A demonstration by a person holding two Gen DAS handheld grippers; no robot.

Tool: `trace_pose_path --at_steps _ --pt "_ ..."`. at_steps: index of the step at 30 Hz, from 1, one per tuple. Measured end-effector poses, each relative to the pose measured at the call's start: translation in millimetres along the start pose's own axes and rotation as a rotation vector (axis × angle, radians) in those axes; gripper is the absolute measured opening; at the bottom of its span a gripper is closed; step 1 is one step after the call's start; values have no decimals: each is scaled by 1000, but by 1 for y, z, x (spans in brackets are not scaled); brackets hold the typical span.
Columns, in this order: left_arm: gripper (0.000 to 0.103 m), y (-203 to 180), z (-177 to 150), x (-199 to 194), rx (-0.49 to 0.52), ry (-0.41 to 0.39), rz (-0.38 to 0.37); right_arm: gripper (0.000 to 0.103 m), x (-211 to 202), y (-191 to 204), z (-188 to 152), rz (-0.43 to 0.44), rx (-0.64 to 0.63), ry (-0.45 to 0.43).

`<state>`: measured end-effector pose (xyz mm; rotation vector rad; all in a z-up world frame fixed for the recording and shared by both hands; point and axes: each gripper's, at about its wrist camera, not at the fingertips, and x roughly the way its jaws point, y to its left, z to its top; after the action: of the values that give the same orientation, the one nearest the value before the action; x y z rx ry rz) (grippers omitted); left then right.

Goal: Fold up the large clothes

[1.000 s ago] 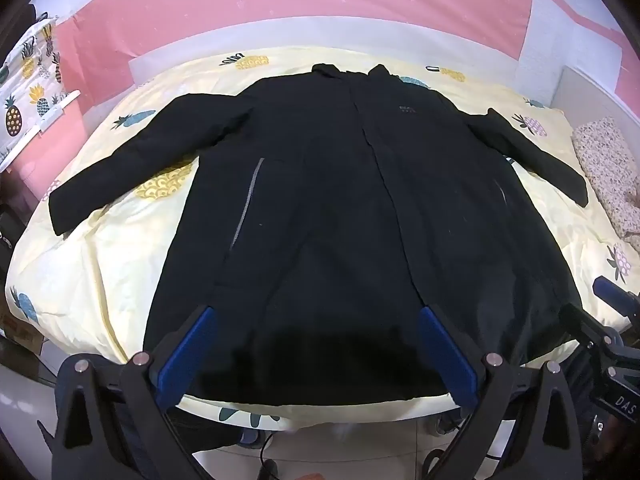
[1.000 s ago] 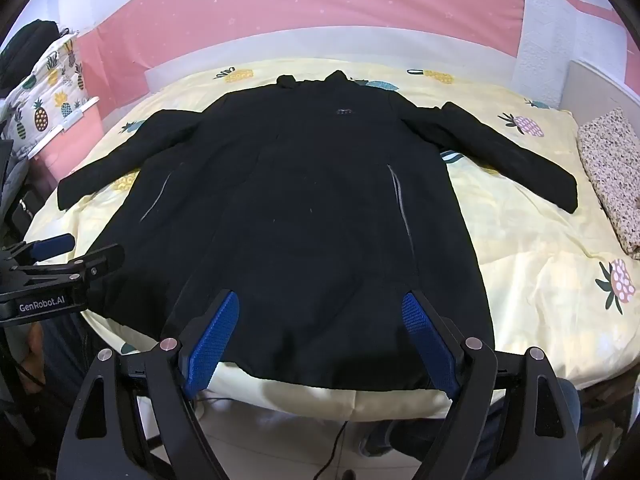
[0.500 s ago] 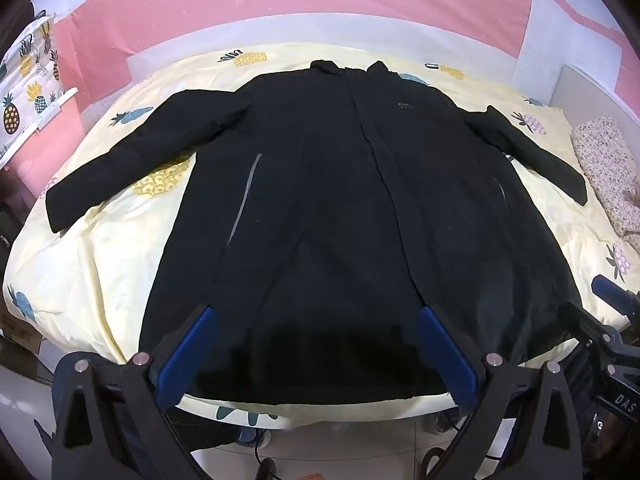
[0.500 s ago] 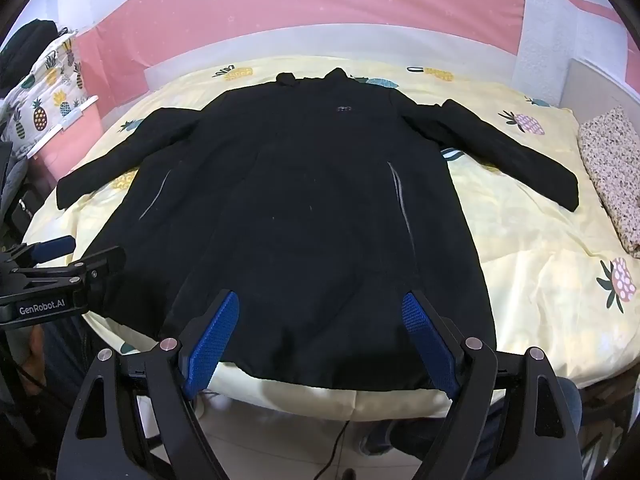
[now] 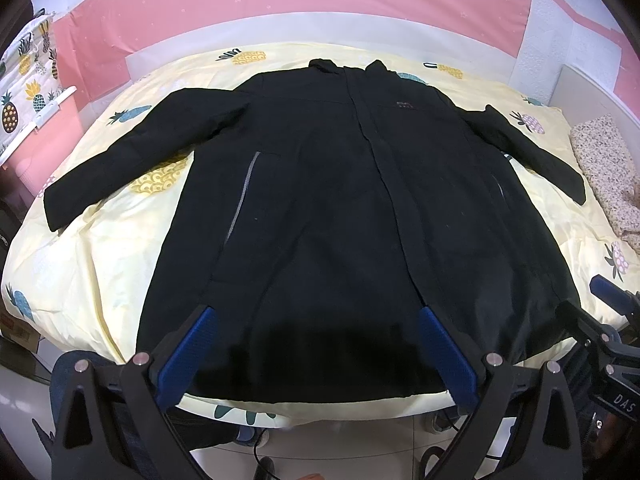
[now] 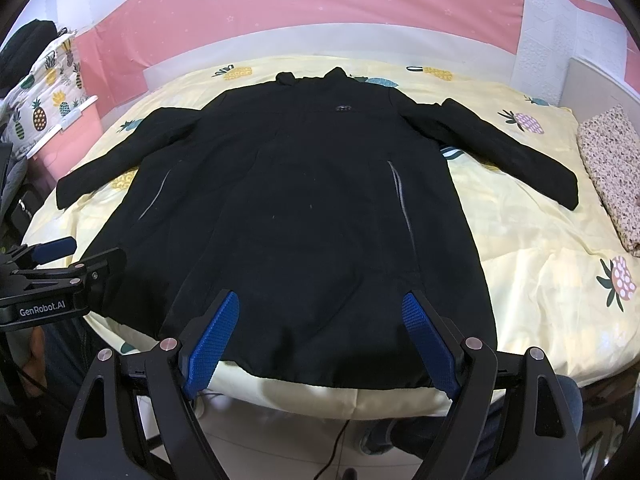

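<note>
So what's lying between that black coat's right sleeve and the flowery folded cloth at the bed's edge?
Only bare yellow pineapple-print sheet. In the right wrist view, the black coat ends its sleeve short of the floral cloth, with nothing lying in the gap.

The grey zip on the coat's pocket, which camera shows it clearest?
The left wrist view: one grey pocket zip runs long and bright on the black coat. The right wrist view shows two zips, thinner; the nearer one is fairly clear.
</note>
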<state>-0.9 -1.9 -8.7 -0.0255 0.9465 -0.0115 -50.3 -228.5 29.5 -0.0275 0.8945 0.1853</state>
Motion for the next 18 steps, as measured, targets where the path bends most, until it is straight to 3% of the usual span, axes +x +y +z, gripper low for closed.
trace_pose_path --at_steps 18 --pt "102 0 -3 1 0 10 -4 84 1 -1 0 1 1 3"
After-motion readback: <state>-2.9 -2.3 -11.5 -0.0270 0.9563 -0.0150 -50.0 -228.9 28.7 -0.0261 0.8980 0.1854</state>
